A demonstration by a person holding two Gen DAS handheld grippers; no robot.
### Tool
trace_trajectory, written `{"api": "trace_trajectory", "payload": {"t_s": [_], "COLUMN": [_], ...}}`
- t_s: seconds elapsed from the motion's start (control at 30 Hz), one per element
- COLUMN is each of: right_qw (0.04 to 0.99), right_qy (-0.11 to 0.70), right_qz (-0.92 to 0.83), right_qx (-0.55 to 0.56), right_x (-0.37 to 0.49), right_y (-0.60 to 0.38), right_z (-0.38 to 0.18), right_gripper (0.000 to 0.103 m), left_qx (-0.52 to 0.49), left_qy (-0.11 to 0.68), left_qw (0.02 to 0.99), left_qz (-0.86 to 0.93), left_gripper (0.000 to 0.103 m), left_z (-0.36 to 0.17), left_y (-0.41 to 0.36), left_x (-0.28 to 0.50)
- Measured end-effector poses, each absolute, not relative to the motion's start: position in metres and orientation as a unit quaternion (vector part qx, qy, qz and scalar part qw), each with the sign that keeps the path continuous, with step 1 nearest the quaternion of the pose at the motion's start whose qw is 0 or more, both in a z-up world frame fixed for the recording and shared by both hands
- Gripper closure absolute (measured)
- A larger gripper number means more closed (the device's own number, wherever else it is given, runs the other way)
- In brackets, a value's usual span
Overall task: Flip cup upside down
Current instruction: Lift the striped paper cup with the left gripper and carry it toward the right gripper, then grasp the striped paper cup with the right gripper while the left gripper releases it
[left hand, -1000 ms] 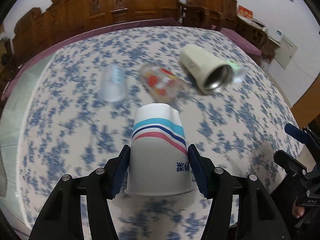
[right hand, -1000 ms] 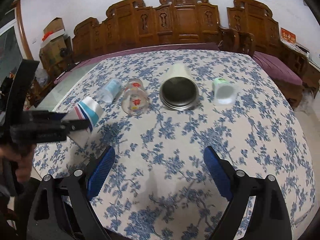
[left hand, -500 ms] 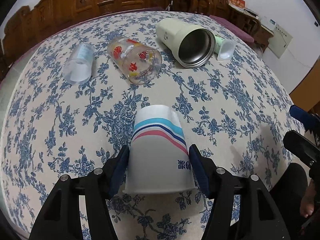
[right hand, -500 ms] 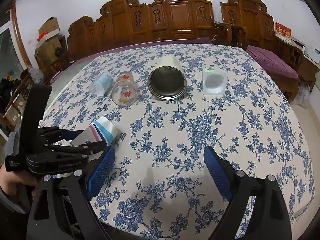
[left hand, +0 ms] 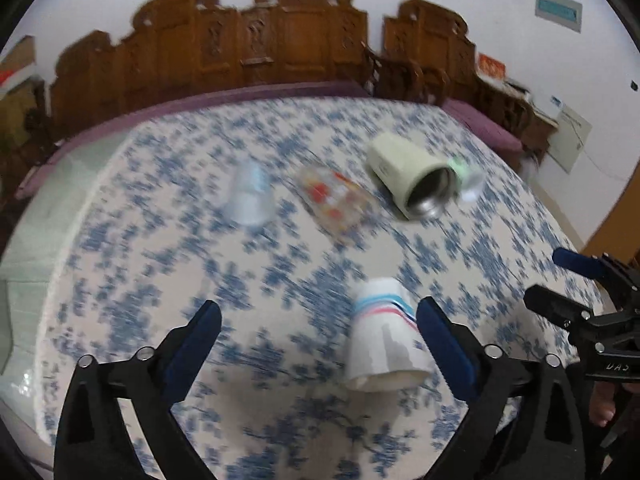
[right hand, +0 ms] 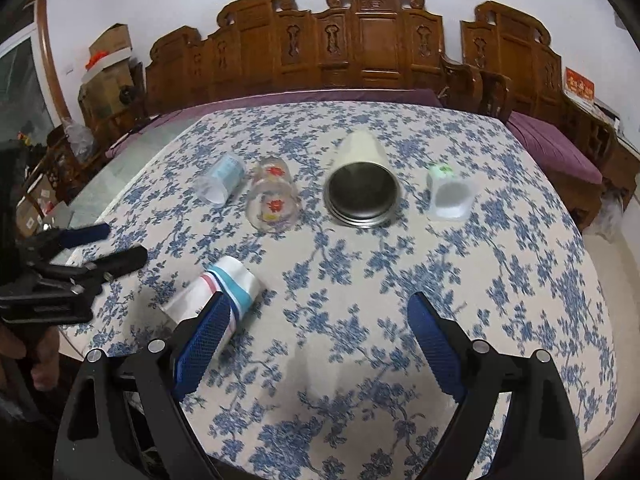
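Note:
A white paper cup (left hand: 384,340) with blue and red stripes sits mouth down, a little tilted, on the flowered tablecloth near the front edge. It also shows in the right wrist view (right hand: 220,292). My left gripper (left hand: 320,344) is open and pulled back; the cup sits between its fingers, closer to the right finger (left hand: 444,344), apart from both. It also shows at the left of the right wrist view (right hand: 102,246). My right gripper (right hand: 316,344) is open and empty, just right of the cup.
Lying on their sides across the middle of the table (right hand: 480,280): a small clear plastic cup (right hand: 222,182), a glass with red prints (right hand: 274,200), a cream steel tumbler (right hand: 362,184) and a clear cup with a green base (right hand: 446,192). Carved wooden chairs (right hand: 360,48) stand behind.
My left gripper has opened and let go of the paper cup, then drawn back. The cup now rests on the table. My right gripper has hardly moved.

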State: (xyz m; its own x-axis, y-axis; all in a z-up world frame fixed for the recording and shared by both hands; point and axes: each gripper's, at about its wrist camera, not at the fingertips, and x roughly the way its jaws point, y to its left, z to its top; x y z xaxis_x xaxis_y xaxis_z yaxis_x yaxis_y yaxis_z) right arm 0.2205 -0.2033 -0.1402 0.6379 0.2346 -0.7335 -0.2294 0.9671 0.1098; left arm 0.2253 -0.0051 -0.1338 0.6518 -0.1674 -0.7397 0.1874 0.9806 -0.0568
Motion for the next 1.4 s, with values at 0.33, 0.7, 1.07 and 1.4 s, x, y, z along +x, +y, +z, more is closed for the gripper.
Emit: {"api": "trace_trajectory", "payload": {"t_s": [0.33, 0.7, 1.07, 1.4], "right_qw": [0.889, 0.813, 0.734, 0.698], "right_qy": [0.431, 0.555, 0.652, 0.684], "right_qz": [0.155, 0.171, 0.172, 0.18], "right_qx": [-0.02, 0.031, 0.075, 0.11], "right_x": [0.249, 0.299, 0.321, 0.332], "right_y": [-0.149, -0.111, -0.103, -0.11], "right_z": [-0.143, -0.187, -0.225, -0.237], "right_gripper": [0.011, 0.011, 0.019, 0.02], "left_qx": [0.011, -0.048, -0.035, -0.028], "left_qy": [0.384, 0.384, 0.395, 0.398], "left_qw": [0.922, 0.922, 0.917, 0.916], "left_qz": [-0.045, -0.03, -0.027, -0.037], "left_gripper": [0.008, 0.008, 0.008, 0.008], "left_z": [-0.134, -0.137, -0.147, -0.148], "left_y": [0.053, 0.096, 0.093, 0.086], "left_x": [0.226, 0.231, 0.236, 0.234]}}
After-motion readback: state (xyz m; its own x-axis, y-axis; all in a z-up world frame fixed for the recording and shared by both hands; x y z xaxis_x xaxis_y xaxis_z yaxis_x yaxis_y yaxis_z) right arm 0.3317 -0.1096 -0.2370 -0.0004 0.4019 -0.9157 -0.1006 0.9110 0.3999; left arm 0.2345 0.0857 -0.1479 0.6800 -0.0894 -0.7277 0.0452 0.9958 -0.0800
